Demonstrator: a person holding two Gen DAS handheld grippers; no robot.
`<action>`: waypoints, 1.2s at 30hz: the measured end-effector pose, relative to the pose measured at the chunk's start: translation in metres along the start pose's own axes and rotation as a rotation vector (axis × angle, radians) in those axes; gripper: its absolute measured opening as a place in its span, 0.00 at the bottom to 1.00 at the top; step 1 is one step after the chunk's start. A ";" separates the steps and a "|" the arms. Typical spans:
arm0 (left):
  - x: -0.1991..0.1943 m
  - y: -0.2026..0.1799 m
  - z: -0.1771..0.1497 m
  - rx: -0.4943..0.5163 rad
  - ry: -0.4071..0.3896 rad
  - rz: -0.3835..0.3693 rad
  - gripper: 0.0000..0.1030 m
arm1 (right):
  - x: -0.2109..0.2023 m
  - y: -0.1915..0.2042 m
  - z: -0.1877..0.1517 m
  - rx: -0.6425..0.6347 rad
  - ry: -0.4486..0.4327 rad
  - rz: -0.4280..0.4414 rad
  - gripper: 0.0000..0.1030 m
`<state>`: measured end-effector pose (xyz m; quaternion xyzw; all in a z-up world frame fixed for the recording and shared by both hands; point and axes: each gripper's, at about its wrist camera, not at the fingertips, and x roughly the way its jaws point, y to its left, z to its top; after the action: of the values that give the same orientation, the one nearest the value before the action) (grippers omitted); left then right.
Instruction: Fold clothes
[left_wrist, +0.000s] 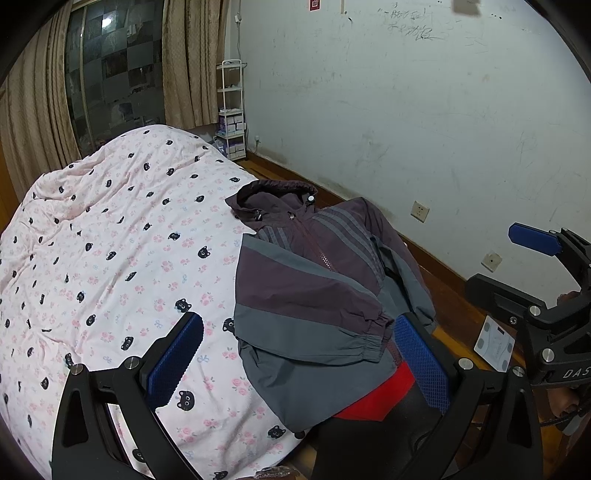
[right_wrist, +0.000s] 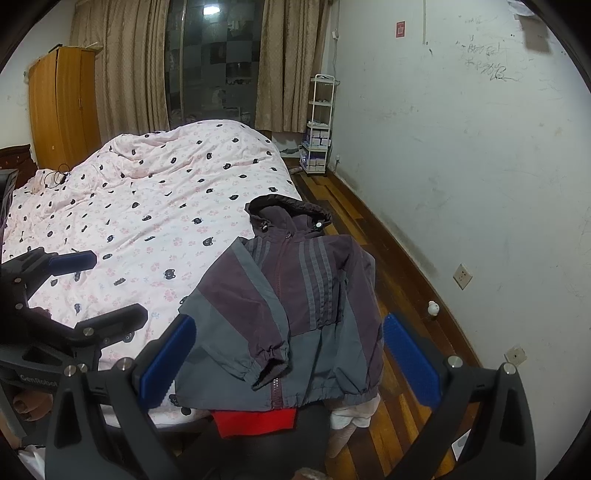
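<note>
- Hooded jacket (right_wrist: 295, 306): maroon-purple with grey panels, grey stripes across chest, front zip closed.
- Lies front-up at the bed's near right corner, hood (right_wrist: 288, 212) pointing away from camera, hem at the bed edge.
- One sleeve (right_wrist: 240, 325) folded across the front, elastic cuff (right_wrist: 271, 360) resting near the zip at the hem.
- Other sleeve hangs off the bed side, partly hidden; possibly not folded.

The room is dim and evenly lit from overhead, a lamp's glare reflected in the dark window (right_wrist: 212, 55), with only soft shadows under the jacket (right_wrist: 288, 314) on the bed. Both views bend strongly at the rims, black corners closing in, and the picture stays fairly sharp throughout
</note>
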<state>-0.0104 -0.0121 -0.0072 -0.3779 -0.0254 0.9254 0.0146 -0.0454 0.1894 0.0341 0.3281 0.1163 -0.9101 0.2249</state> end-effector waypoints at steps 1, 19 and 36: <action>0.003 0.001 0.000 -0.004 0.007 -0.009 0.99 | 0.001 -0.001 0.000 0.000 0.000 0.000 1.00; 0.097 -0.016 -0.012 0.018 0.123 -0.063 0.99 | 0.036 -0.023 -0.012 0.030 0.067 0.014 1.00; 0.165 -0.062 -0.016 0.084 0.196 -0.067 1.00 | 0.054 -0.051 -0.027 0.072 0.120 -0.020 1.00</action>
<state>-0.1161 0.0584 -0.1302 -0.4645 0.0026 0.8833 0.0639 -0.0921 0.2255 -0.0184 0.3887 0.1001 -0.8946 0.1963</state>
